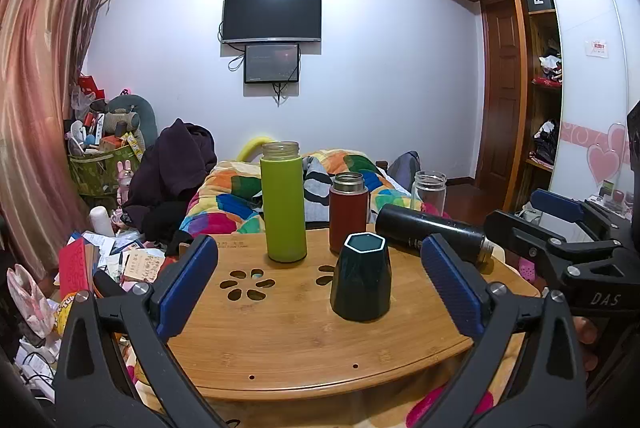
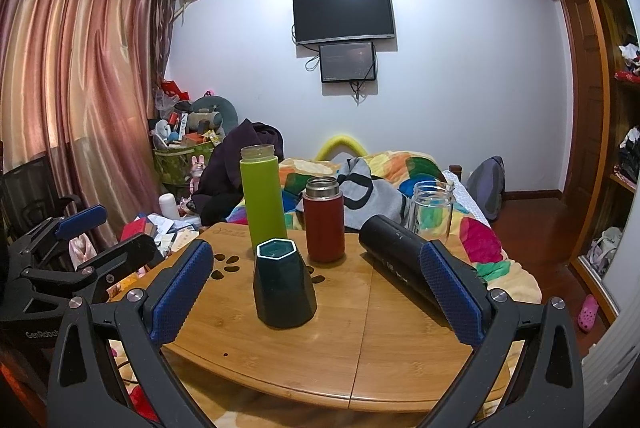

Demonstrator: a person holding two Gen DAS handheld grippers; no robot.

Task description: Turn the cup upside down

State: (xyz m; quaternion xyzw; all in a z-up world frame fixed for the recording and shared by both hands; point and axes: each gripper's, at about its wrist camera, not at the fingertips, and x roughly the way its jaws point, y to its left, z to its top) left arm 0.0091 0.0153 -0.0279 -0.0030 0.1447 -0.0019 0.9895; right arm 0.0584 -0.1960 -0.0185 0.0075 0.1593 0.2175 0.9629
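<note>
**Five vessels on a bamboo desk, two hand-held grippers held wide**

Five containers share the round bamboo desk (image 1: 304, 340): one dark green faceted cup (image 1: 361, 278), one tall lime-green bottle (image 1: 283, 203), one red flask (image 1: 348, 214) with a steel neck, one clear glass jar (image 1: 430, 189) and one black flask (image 1: 430, 230).

The cup stands nearest the cameras, close to the middle of the desk, in front of the red flask and just right of the flower-shaped cut-outs (image 1: 248, 284). Its long axis is vertical. The wider end rests on the wood and the narrower hexagonal end, rimmed in white, faces the ceiling; whether that top end is the mouth or the recessed base cannot be told. The lime-green bottle, red flask and glass jar are all upright with open necks up. The black flask lies on its side at the right, its long axis running diagonally from the back toward the desk's right edge.

Two hand-held grippers are in view. The left hand-held gripper (image 1: 320, 284) has its blue-padded fingers (image 1: 188, 284) spread wide, gripping nothing, the cup framed between them but untouched. The right hand-held gripper (image 2: 316, 292) is likewise spread wide and empty, the cup between its fingers and the black flask beside its right finger.
</note>
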